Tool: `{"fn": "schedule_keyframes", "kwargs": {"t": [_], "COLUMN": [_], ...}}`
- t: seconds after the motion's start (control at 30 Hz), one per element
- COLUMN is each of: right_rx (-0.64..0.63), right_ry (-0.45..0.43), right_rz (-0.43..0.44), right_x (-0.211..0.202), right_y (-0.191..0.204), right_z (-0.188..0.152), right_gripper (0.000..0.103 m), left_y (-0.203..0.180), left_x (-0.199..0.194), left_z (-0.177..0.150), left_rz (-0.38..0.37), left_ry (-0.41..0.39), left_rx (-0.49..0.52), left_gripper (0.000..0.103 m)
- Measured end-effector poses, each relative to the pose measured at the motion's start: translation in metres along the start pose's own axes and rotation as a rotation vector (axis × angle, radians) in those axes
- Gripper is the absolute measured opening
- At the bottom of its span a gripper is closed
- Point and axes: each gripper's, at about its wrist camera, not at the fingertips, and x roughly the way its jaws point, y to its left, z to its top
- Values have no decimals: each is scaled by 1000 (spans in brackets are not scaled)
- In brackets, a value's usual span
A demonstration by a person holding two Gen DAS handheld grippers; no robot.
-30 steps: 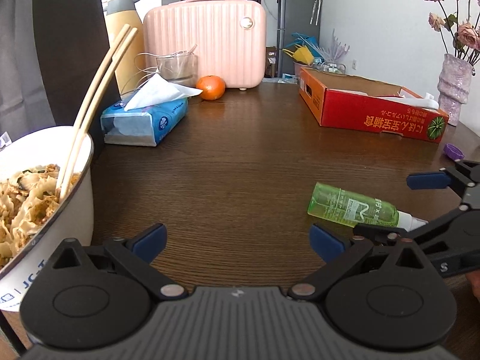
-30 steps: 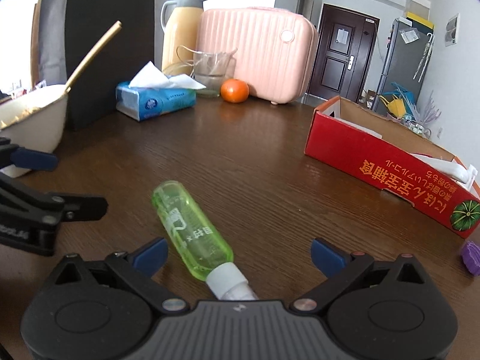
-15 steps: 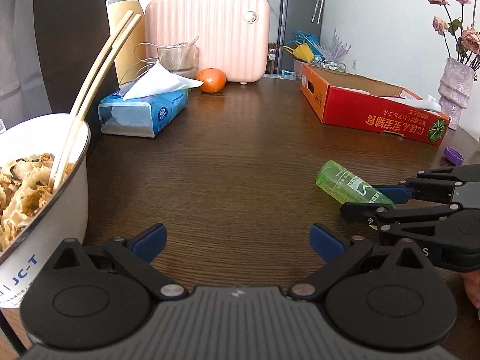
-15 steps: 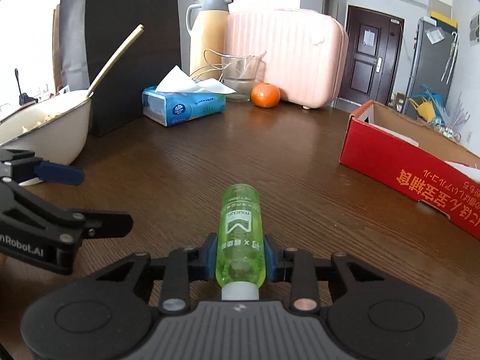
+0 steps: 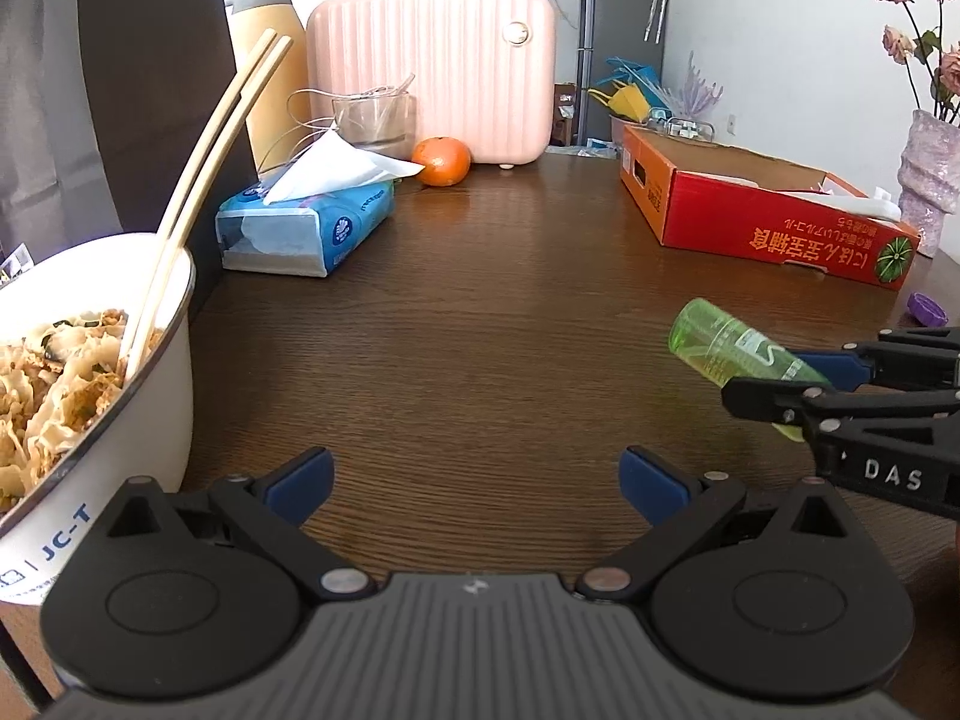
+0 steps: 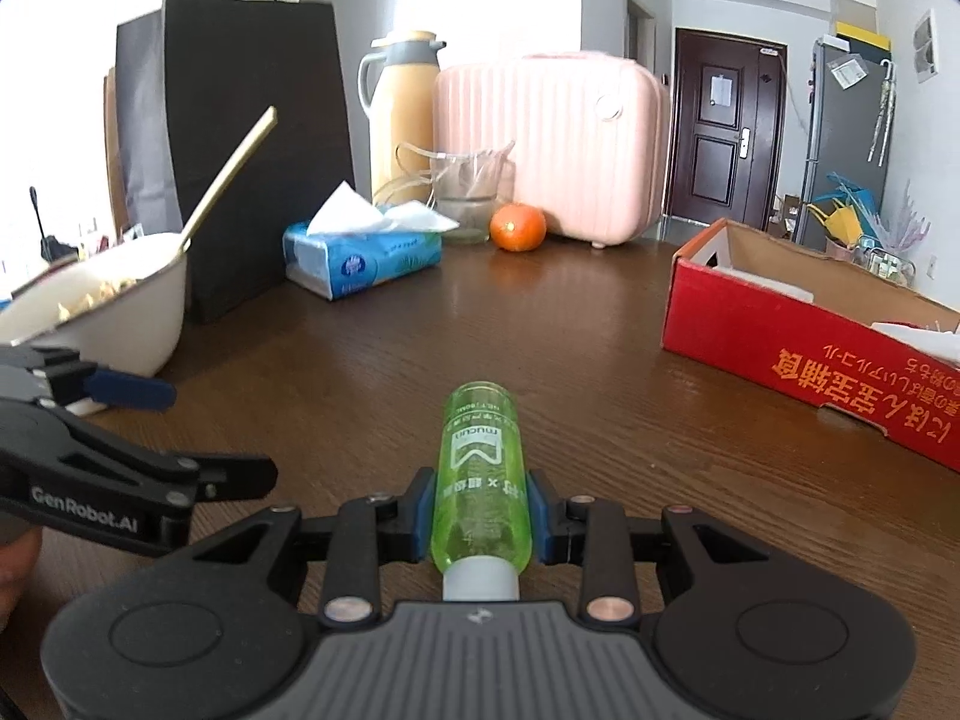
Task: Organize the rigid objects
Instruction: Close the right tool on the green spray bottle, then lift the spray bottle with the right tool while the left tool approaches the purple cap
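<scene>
The right tongs (image 6: 480, 516) have just closed and now squeeze the green bottle (image 6: 483, 480), lifted a little off the table (image 6: 540, 348), near the red box (image 6: 810, 360). The left tongs (image 5: 477, 477) are apart, holding nothing. The bottle can go away now.

Bench (image 5: 480, 324): we see dark brown wood grain.
Left edge: we find a white bowl (image 5: 150, 396) and black bag (image 6: 252, 138).
Far end: tissue pack (image 5: 312, 222), orange (image 5: 443, 161), pink case (image 5: 432, 72).
Right: red box (image 5: 774, 228), purple cap (image 5: 927, 309).
</scene>
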Motion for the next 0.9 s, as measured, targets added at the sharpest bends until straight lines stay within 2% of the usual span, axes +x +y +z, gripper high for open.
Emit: {"fn": "schedule_keyframes", "kwargs": {"t": [0.4, 0.9], "right_rx": [63, 122], "right_ry": [-84, -158], "right_rz": [-24, -139], "right_x": [-34, -83], "right_y": [-32, -101], "right_z": [-1, -19], "right_gripper": [30, 30], "left_y": [-38, -108], "left_x": [-8, 1], "left_z": [10, 33], "left_rz": [-19, -58], "left_ry": [-10, -18], "left_rx": [65, 113], "left_gripper": [103, 103]}}
